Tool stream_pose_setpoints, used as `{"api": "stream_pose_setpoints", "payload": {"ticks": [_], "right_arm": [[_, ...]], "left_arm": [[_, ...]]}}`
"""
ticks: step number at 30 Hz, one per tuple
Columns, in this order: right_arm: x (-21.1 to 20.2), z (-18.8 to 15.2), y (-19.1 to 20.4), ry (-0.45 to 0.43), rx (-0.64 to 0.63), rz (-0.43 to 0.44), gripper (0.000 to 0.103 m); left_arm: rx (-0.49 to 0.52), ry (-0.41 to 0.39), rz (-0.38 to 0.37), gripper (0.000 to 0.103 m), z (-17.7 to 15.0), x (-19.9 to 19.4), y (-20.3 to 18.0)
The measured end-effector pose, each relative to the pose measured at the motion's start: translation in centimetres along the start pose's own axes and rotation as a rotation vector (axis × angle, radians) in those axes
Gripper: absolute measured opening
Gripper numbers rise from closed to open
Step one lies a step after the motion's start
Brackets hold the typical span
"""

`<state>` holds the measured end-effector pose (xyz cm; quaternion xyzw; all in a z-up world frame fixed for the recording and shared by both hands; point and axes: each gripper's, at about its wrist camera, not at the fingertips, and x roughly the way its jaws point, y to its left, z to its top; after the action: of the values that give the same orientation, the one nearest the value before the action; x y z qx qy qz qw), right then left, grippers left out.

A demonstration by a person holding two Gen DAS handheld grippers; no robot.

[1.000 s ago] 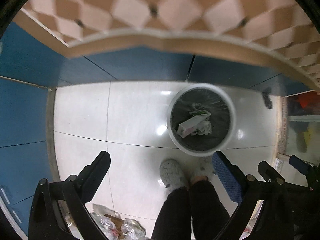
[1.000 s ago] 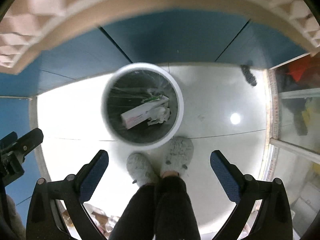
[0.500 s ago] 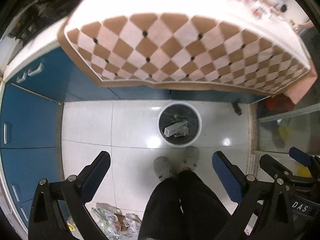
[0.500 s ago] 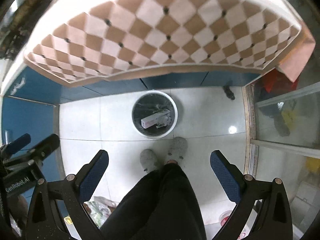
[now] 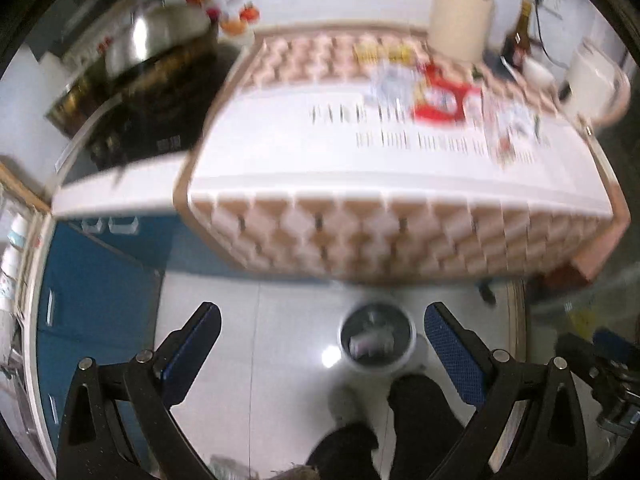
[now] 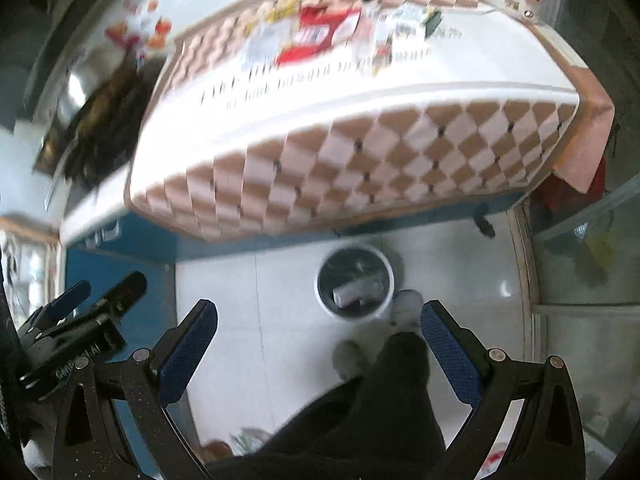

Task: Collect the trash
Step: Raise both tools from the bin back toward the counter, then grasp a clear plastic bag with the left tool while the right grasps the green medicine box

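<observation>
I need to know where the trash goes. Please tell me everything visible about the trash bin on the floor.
The trash bin is round and white, seemingly plastic, lined with a dark bag. It stands upright and open on the glossy white floor tiles, just before the counter's blue cabinets. Inside lie a pale carton-like box and some crumpled pieces. The person's slipper is right beside it.

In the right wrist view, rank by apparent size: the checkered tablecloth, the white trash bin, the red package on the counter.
1. checkered tablecloth, by far the largest.
2. white trash bin.
3. red package, slightly smaller than the bin, but it is blurred and farther from the camera, so true size is uncertain.
</observation>
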<state>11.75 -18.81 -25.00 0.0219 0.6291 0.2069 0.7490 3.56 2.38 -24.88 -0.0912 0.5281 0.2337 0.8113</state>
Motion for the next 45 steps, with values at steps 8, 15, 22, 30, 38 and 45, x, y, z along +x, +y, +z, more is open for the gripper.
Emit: {"api": "stream_pose_setpoints", "payload": {"ticks": [8, 15, 22, 30, 38, 45], "right_arm": [[2.1, 12.5, -7.7, -0.037, 0.164, 0.004, 0.103], [6.1, 25.9, -15.9, -0.059, 0.304, -0.021, 0.103], [8.6, 32.8, -21.3, -0.044, 0.366, -0.042, 0.103], [13.7, 36.8, -16.7, -0.013, 0.309, 0.002, 0.103], [18.0, 37.6, -12.0, -0.021, 0.166, -0.19, 0.076], [12.8, 32.2, -13.3, -0.104, 0.143, -0.166, 0.075]], "left_arm": [[0.01, 0.07, -0.026, 0.103, 12.2, 6.3, -7.9], [0.089, 0.232, -0.243, 0.099, 18.9, 15.2, -21.1], [0.161, 0.244, -0.188, 0.015, 20.5, 19.4, -25.3], [0.017, 0.218, -0.092, 0.003, 20.4, 19.4, -19.6], [0.011, 0.166, -0.101, 0.003, 19.7, 16.3, -17.2], [0.046, 0.115, -0.2, 0.003, 17.3, 11.2, -15.8]]}}
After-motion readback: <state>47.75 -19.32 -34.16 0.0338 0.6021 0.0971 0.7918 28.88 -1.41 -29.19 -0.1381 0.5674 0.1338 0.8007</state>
